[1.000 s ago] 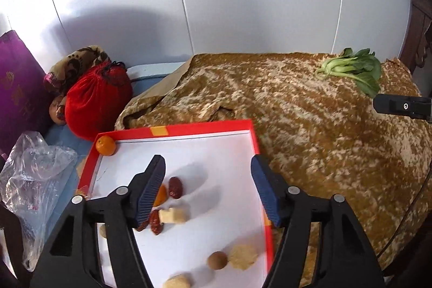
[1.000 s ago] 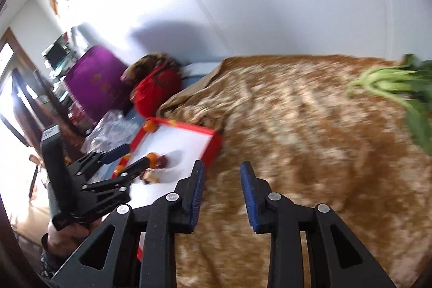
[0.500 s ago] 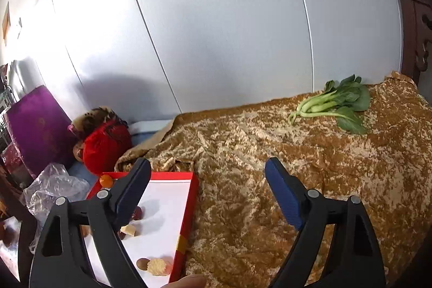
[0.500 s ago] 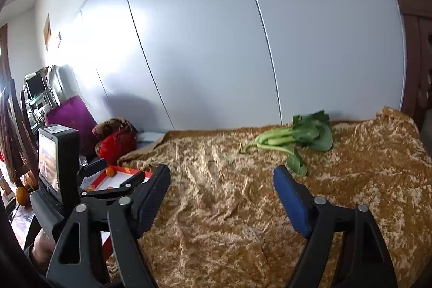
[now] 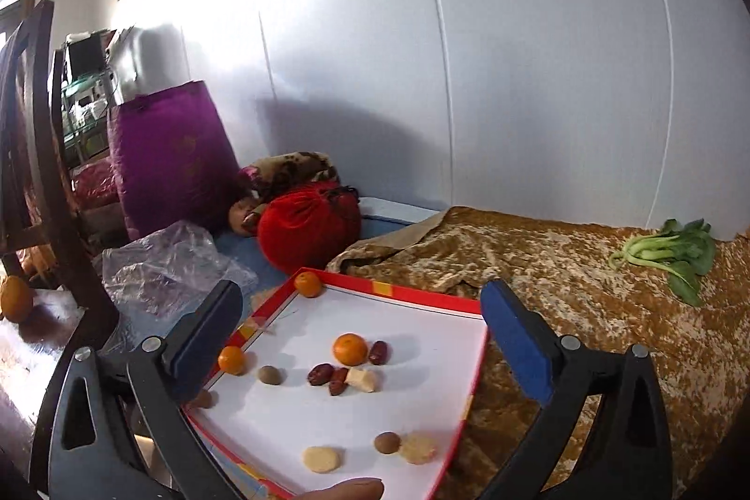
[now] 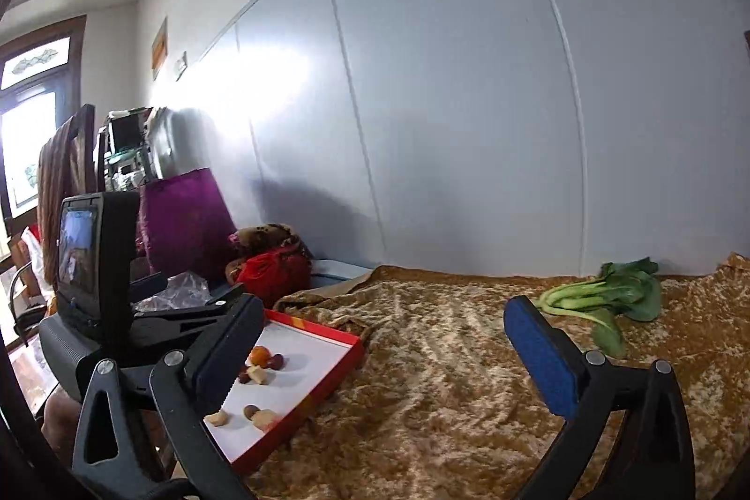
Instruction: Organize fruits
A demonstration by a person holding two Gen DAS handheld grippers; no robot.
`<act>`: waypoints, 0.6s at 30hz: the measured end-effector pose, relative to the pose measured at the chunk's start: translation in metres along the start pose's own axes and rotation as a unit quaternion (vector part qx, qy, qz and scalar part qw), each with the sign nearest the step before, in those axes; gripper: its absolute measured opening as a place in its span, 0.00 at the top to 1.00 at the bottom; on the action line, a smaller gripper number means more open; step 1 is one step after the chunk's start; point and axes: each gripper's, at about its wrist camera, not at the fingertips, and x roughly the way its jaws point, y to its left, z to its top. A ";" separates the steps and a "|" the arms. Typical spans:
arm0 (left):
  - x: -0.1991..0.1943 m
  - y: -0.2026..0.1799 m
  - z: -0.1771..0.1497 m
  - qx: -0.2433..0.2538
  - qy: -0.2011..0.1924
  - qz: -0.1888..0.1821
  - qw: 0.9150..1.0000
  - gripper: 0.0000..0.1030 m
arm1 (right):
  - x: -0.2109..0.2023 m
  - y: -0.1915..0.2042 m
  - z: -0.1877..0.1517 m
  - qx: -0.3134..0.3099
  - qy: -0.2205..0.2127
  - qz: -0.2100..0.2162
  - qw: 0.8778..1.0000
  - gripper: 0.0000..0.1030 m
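I see open gold cloth between the red-rimmed tray and the greens; a red bag crowds the tray's far corner.

Gold-draped bed, red-rimmed tray, leafy greens

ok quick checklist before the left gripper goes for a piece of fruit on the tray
1. Left gripper open: ok, fingers spread wide, nothing held.
2. Right gripper free: ok, open over the gold cloth.
3. Fruit reachable: ok, the middle orange lies loose on the tray.
4. Target isolated: not ok, a red date sits right beside it.
5. Sorting destination: cannot tell, no bowl or basket visible.
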 end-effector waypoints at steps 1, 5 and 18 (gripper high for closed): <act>0.003 0.009 0.000 -0.010 0.007 0.002 1.000 0.01 | 0.001 0.012 0.000 -0.008 0.002 0.012 1.000 0.00; 0.008 0.037 -0.004 -0.030 0.011 0.024 0.999 0.01 | 0.010 0.053 -0.007 -0.044 0.010 0.054 0.998 0.00; 0.019 0.071 -0.015 -0.044 0.027 0.070 0.996 0.01 | 0.032 0.098 -0.040 -0.086 0.063 0.096 0.990 0.00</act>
